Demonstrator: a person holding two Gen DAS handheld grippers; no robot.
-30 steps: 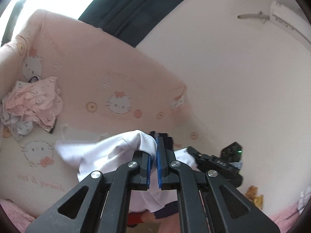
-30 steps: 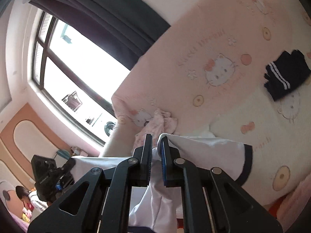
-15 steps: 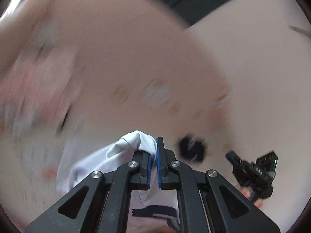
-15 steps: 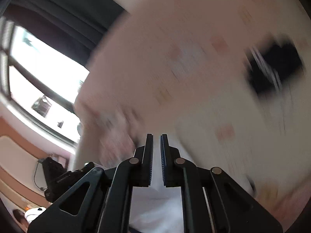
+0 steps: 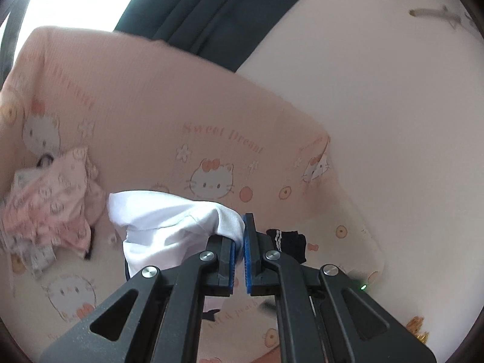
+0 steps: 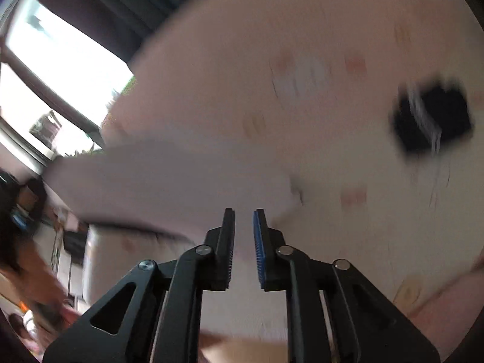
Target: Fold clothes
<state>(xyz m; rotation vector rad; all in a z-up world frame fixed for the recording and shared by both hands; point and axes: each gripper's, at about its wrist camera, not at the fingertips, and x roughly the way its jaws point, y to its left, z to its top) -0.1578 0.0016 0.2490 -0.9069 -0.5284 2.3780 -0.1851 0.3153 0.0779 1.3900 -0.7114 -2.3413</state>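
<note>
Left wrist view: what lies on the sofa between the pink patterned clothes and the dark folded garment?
The white garment lies between the pink clothes and the dark garment, one end clamped in the left gripper. The left wrist view shows this.

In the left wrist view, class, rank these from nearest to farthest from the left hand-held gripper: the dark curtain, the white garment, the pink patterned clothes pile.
1. White garment: pinched in the left hand-held gripper, spreading out to its left.
2. Pink patterned clothes pile: farther left on the bed.
3. Dark curtain: at the top, behind the bed.
</note>
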